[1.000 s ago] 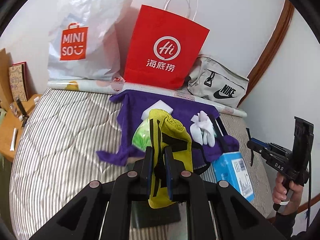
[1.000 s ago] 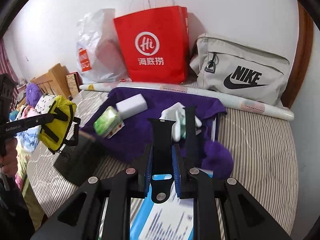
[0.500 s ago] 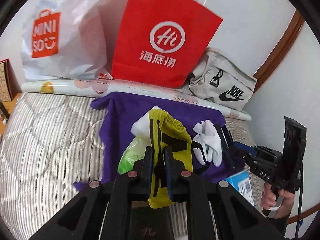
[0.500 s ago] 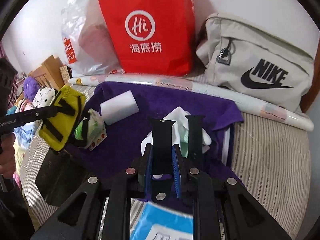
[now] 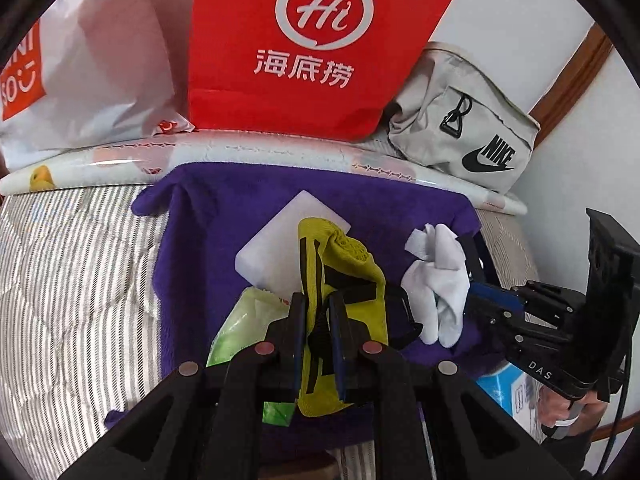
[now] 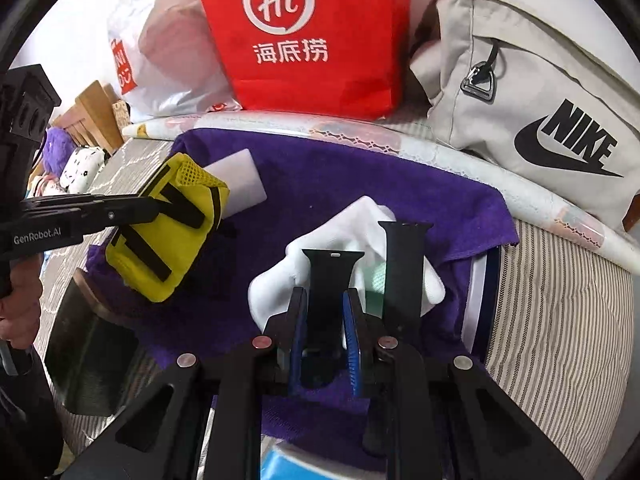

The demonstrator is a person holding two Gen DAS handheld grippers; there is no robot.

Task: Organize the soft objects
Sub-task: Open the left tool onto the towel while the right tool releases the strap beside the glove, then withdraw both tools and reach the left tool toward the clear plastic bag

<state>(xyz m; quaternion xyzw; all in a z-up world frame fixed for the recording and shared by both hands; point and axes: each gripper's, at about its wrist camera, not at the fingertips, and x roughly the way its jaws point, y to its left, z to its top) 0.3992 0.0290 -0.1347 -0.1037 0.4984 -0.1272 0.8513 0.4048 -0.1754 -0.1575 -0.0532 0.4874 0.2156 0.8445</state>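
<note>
My left gripper (image 5: 316, 308) is shut on a yellow pouch with black straps (image 5: 344, 264), held above a purple towel (image 5: 224, 208) on the bed; it also shows in the right wrist view (image 6: 168, 228). My right gripper (image 6: 326, 300) is shut on a black watch strap (image 6: 330, 280); a second strap piece (image 6: 402, 264) stands beside it. Both are over white socks (image 6: 360, 224), which also show in the left wrist view (image 5: 436, 272). A white sponge block (image 5: 280, 244) and a green tissue pack (image 5: 244, 328) lie on the towel.
A red paper bag (image 5: 316, 44), a white Miniso bag (image 5: 80, 64) and a grey Nike bag (image 5: 468, 120) stand along the wall behind a rolled sheet (image 5: 240, 152). A blue box (image 5: 508, 388) lies at the right. A dark box (image 6: 88, 356) sits at the left.
Both grippers have moved forward toward the wall over the purple towel. Each still holds its object, the pouch and the strap.
</note>
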